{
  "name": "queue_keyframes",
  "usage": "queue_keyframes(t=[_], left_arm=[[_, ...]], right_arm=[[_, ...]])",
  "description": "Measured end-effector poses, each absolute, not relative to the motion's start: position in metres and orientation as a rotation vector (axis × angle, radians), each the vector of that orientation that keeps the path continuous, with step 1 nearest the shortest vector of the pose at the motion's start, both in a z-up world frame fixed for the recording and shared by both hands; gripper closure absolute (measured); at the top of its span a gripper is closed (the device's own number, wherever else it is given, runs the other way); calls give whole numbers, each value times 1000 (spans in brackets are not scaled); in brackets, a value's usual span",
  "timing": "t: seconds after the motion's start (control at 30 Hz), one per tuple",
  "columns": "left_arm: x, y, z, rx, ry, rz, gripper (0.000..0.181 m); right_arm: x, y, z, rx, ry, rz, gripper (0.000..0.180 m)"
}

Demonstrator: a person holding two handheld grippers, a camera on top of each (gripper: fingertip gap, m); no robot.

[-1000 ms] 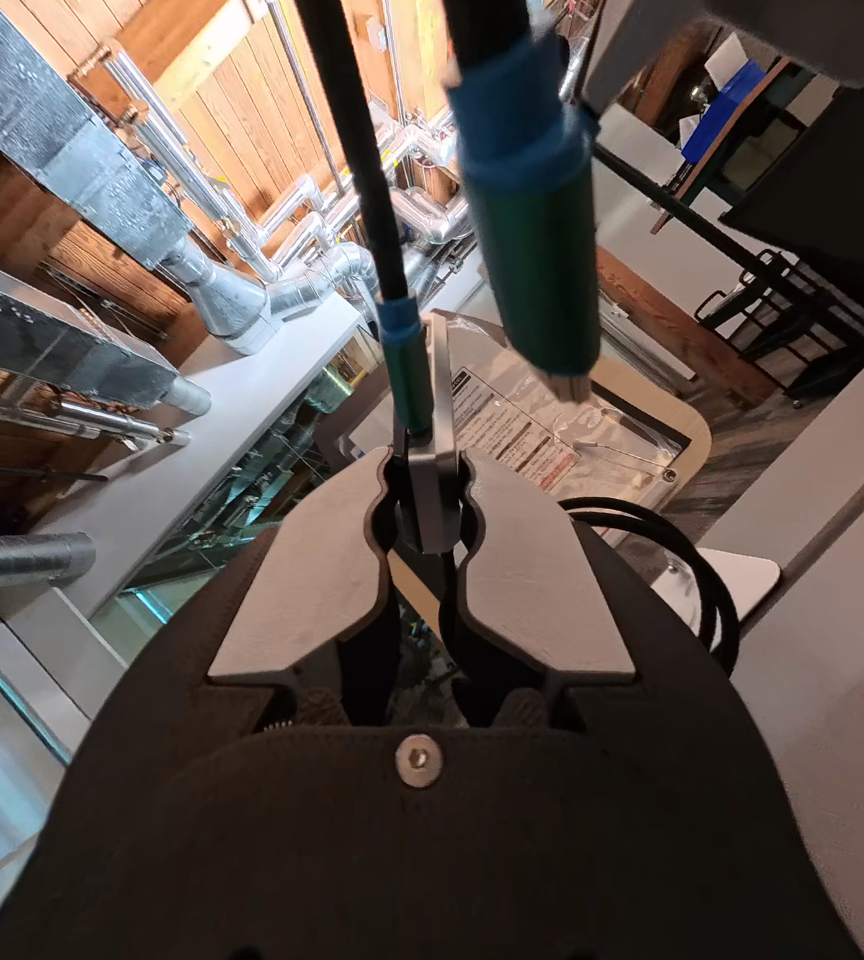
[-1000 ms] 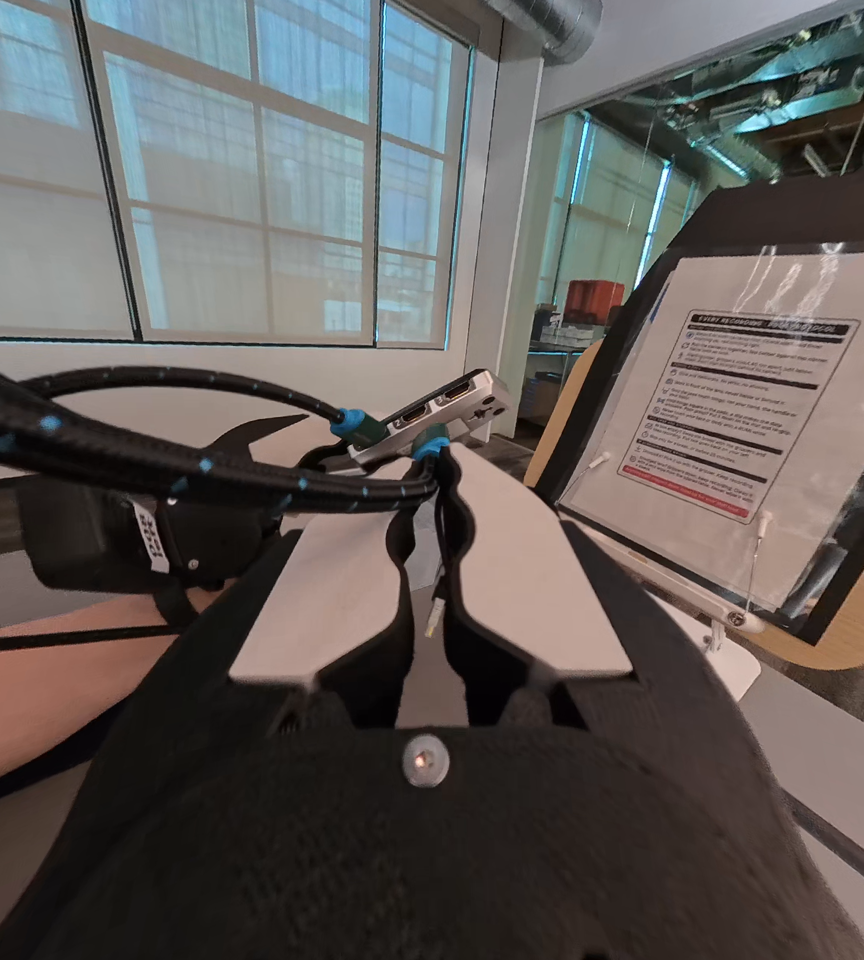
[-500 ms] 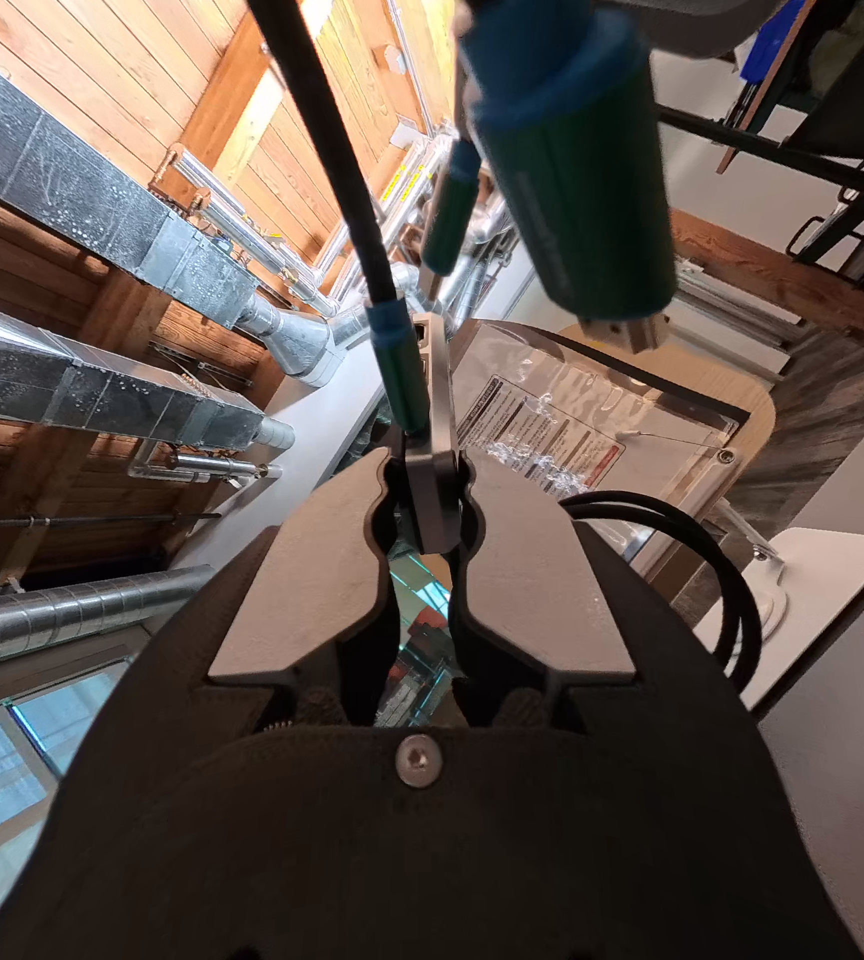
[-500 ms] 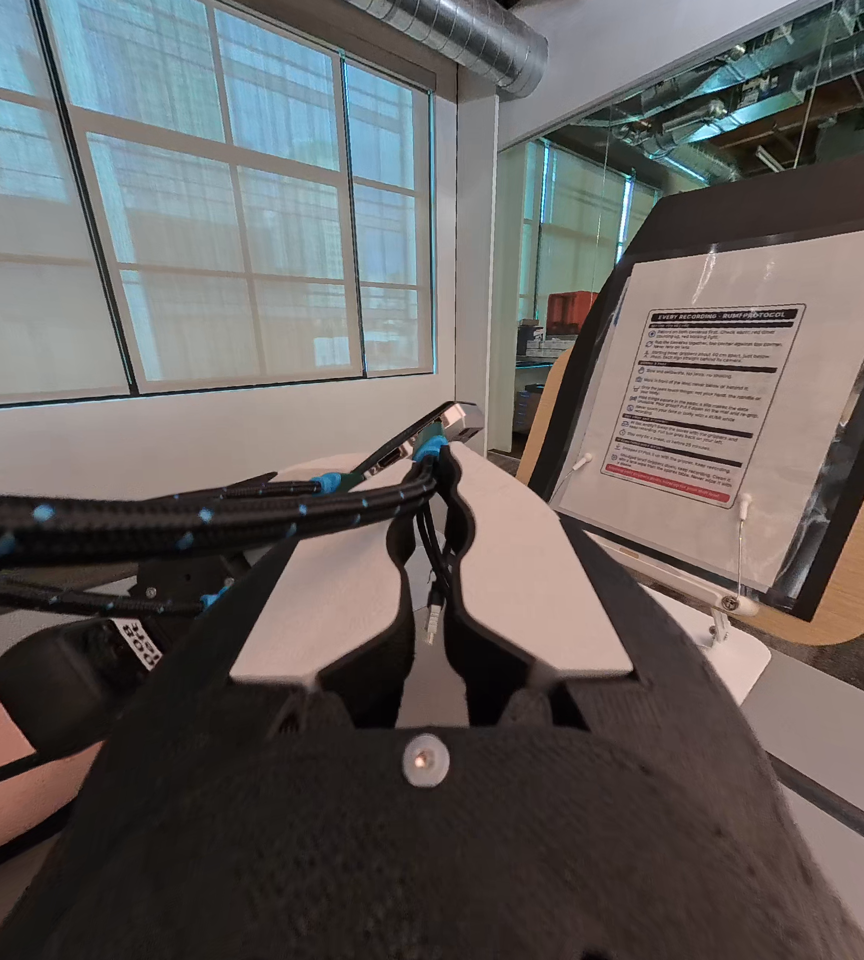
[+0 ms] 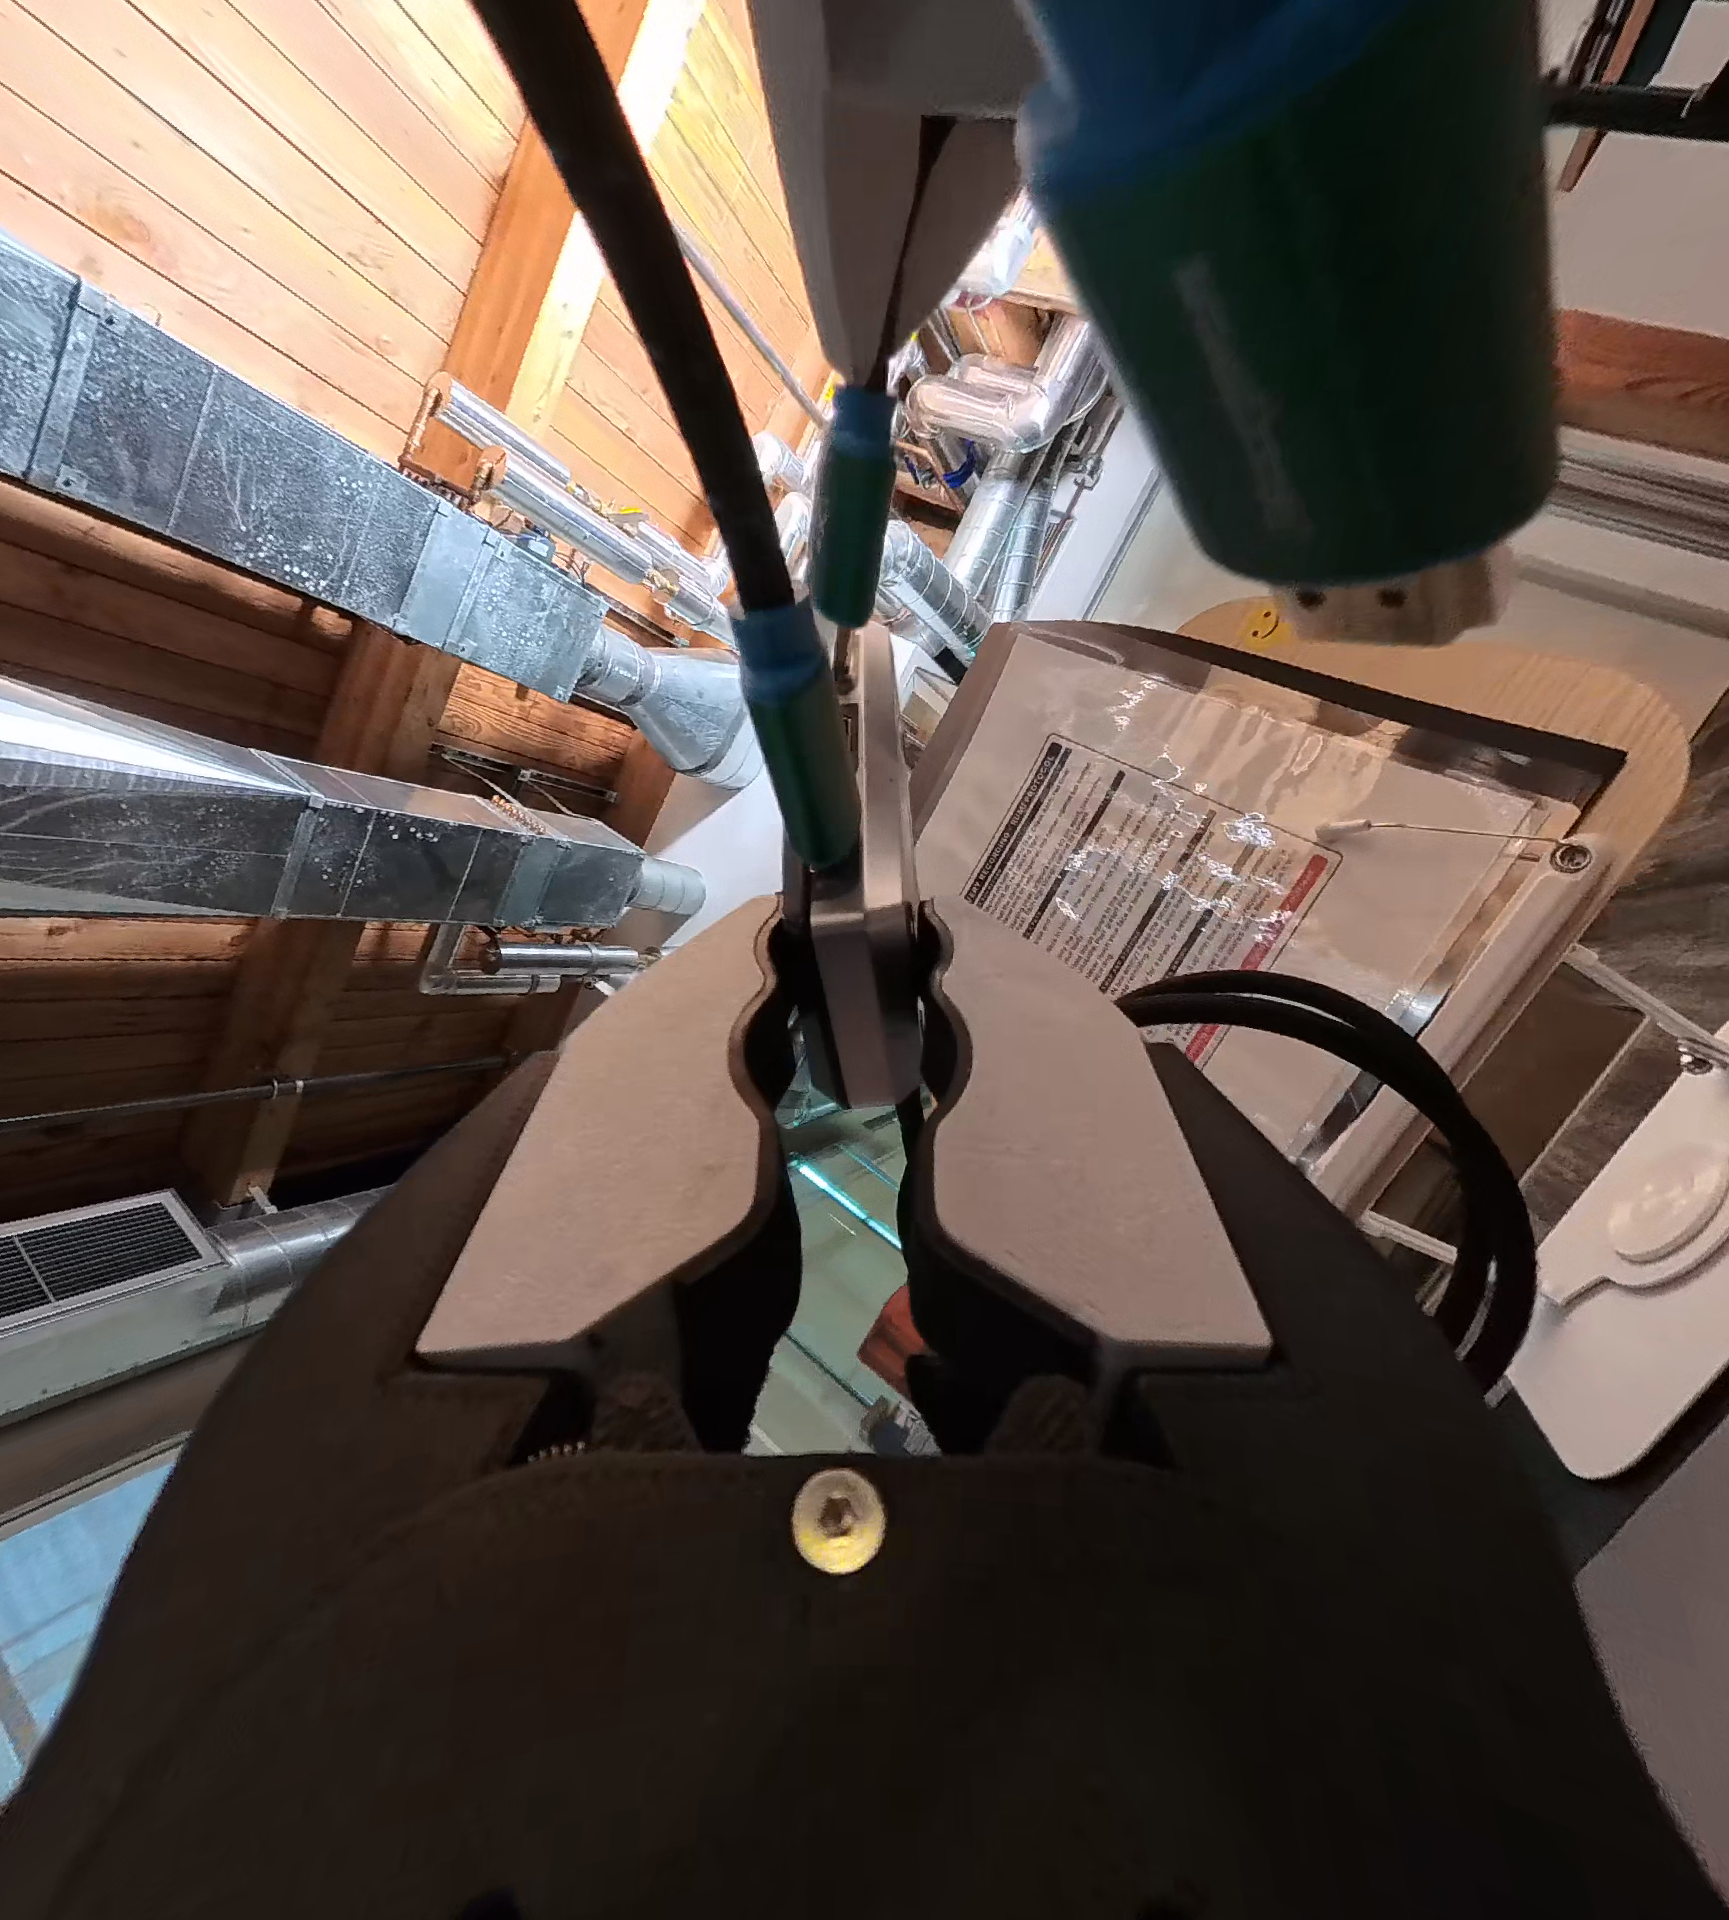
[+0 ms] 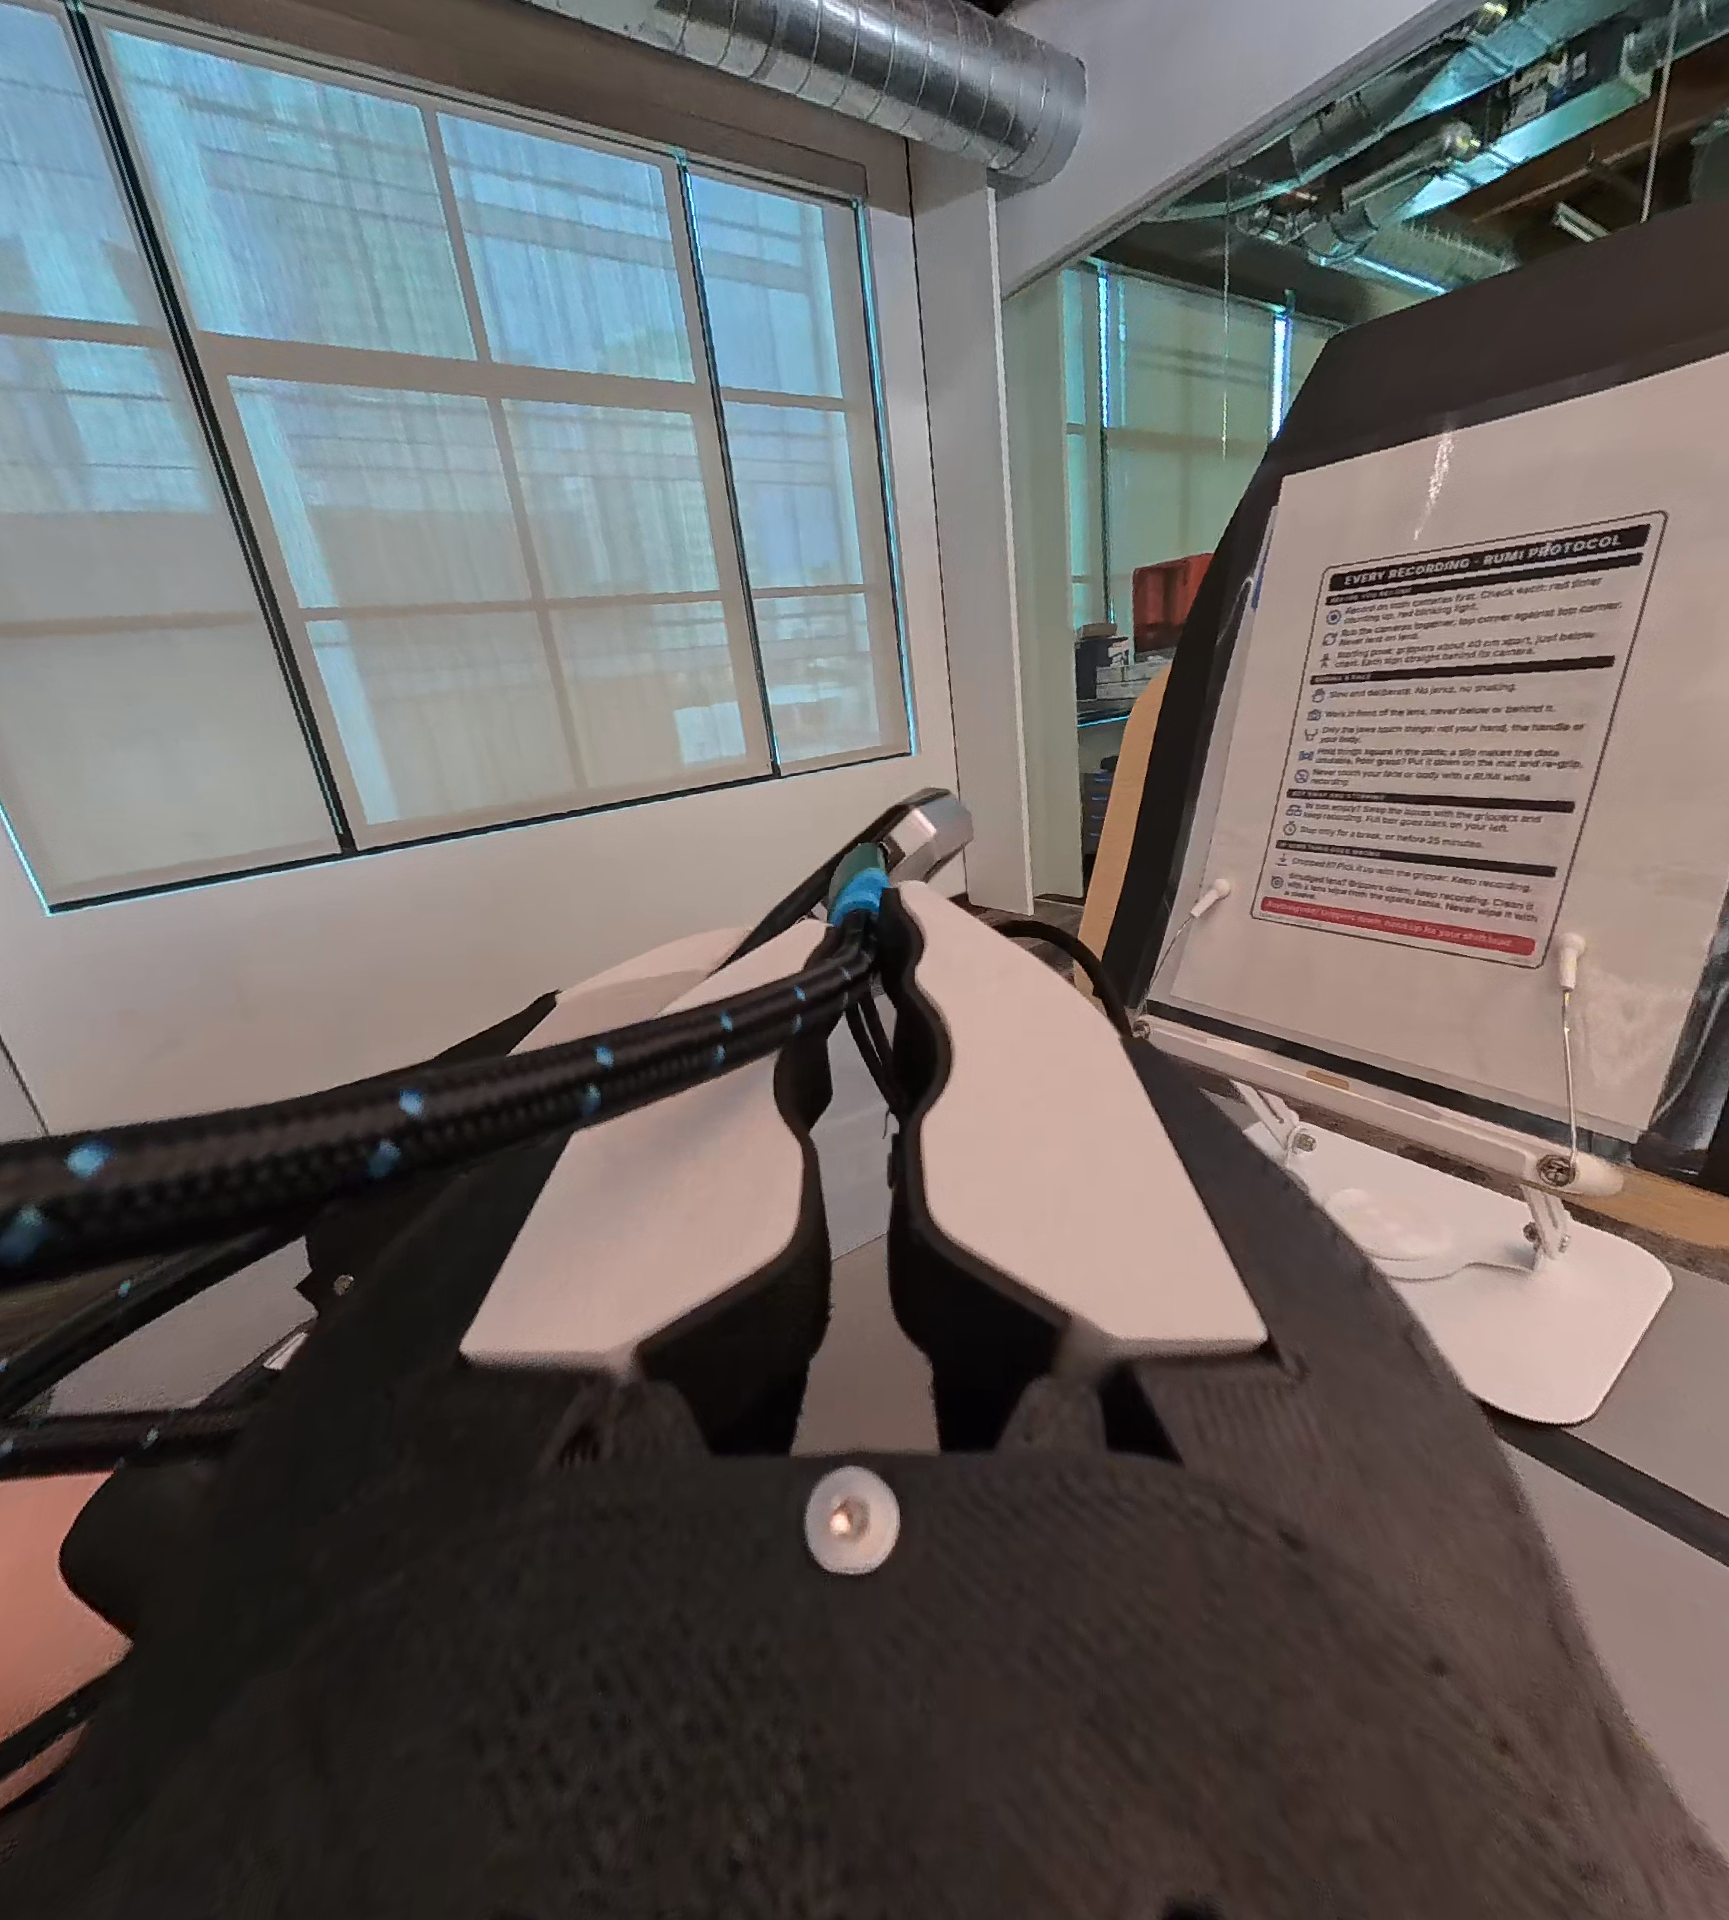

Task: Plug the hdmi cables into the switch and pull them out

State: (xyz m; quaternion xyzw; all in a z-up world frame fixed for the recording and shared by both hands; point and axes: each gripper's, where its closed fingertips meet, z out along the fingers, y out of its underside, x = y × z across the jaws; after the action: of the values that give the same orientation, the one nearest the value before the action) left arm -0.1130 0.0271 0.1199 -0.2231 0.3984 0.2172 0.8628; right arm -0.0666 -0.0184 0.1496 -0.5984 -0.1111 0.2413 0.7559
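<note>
- Left wrist view: left gripper (image 5: 847,997) clamps the grey switch (image 5: 865,987) edge-on, one green plug (image 5: 803,774) seated in it, a loose plug (image 5: 1296,312) hanging upper right
- Right wrist view: right gripper (image 6: 865,935) pinches a braided cable (image 6: 527,1091) behind its blue collar, plug at the switch (image 6: 927,831)

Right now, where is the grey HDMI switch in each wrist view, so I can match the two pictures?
Left wrist view: the HDMI switch stands edge-on at centre, clamped between the left gripper fingertips.
Right wrist view: the switch peeks out above centre, just beyond the right gripper tips.
Shared landmark: the laminated instruction sheet on its stand.
</note>
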Motion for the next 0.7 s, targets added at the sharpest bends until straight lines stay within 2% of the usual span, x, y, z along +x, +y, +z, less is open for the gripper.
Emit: queue_keyframes(t=[0.03, 0.7], left_arm=[[-113, 27, 120, -466, 832, 459, 162], [-112, 18, 125, -363, 793, 647, 161]], right_arm=[[-66, -18, 149, -1305, -240, 530, 172], [-58, -19, 152, -1266, -116, 805, 175]])
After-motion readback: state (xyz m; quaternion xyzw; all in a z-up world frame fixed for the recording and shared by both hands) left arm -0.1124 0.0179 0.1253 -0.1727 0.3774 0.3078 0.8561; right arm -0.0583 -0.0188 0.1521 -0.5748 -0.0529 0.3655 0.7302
